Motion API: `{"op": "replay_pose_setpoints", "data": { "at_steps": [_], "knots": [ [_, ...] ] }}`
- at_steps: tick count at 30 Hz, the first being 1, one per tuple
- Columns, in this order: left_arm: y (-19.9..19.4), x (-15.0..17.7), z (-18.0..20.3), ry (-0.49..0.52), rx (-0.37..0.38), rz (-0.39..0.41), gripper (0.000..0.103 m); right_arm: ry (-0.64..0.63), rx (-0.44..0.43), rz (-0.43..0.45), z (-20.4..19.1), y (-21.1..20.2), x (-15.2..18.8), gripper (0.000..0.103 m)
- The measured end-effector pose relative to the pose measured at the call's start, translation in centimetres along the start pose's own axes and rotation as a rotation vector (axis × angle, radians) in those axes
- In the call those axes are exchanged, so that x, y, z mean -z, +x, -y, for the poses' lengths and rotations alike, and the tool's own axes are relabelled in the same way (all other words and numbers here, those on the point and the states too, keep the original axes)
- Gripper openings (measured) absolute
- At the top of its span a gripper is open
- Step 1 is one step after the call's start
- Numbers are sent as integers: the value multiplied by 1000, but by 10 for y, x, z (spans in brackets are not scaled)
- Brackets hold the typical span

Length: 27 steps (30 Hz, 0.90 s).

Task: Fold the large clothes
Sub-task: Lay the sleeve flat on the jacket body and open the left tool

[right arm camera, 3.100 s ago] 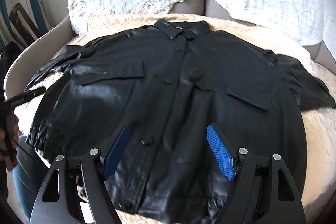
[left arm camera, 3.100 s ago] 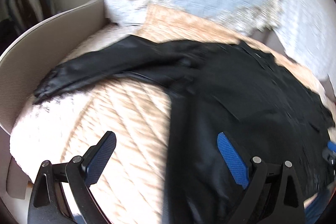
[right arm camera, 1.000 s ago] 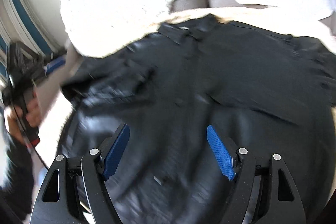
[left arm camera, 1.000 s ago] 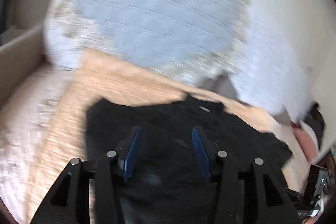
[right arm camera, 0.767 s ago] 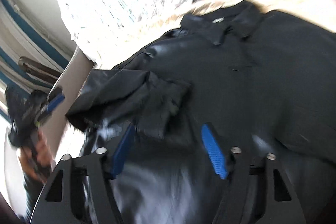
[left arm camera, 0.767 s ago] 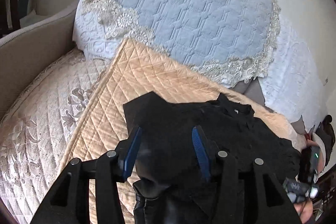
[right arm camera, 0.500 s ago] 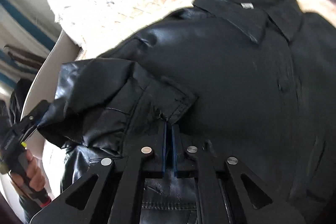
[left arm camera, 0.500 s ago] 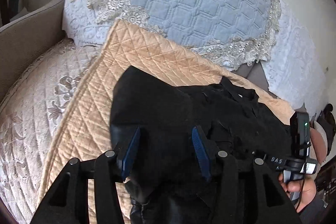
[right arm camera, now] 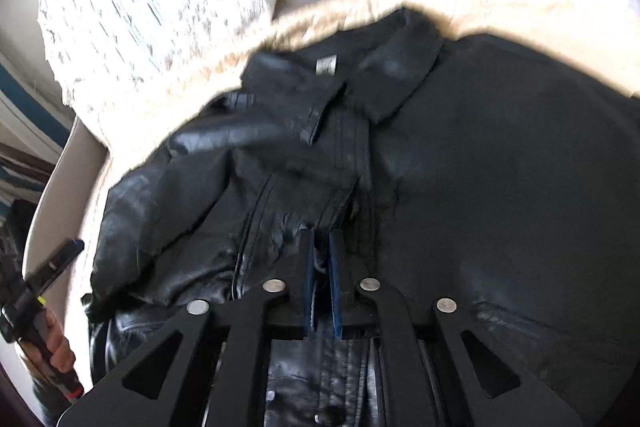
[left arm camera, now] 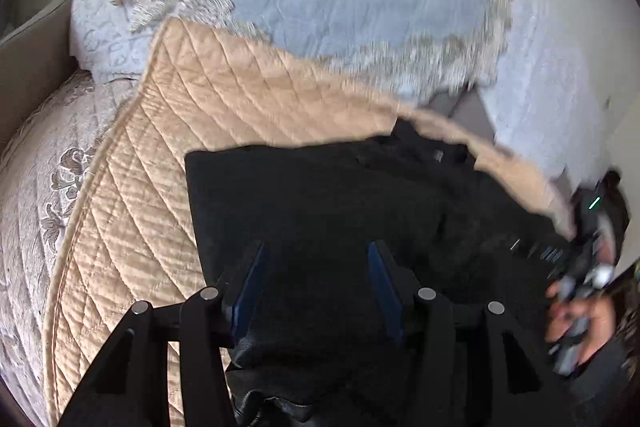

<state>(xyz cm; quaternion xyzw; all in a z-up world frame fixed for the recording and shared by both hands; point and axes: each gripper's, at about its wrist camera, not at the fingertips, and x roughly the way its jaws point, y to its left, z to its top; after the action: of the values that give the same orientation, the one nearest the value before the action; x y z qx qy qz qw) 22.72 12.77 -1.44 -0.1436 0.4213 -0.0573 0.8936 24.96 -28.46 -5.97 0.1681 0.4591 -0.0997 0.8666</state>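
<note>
On the quilt (left arm camera: pixel 208 99), both hand-held grippers pinch the black jacket (right arm camera: pixel 500 167).

The left gripper (left arm camera: pixel 316 287) points steeply down, its jaws about half apart with jacket (left arm camera: pixel 320 211) fabric bulging between them. The right gripper (right arm camera: pixel 320 283) also tilts down, its jaws a narrow slit and opening, a fold of jacket between the pads.
</note>
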Motion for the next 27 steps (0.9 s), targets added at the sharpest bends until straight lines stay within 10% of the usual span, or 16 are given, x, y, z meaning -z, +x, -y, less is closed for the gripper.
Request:
{"op": "replay_pose_setpoints", "data": {
  "at_steps": [3,10,27],
  "knots": [
    [31,15,-7,34,-105,-103,54,-33,-21,44,-6,-13,2,15],
    [30,22,-14,41,-134,-62,51,-112,15,-130,0,44,6,14],
    [-18,47,1,47,-195,-40,50,-215,48,-53,-20,-10,46,17]
  ]
}}
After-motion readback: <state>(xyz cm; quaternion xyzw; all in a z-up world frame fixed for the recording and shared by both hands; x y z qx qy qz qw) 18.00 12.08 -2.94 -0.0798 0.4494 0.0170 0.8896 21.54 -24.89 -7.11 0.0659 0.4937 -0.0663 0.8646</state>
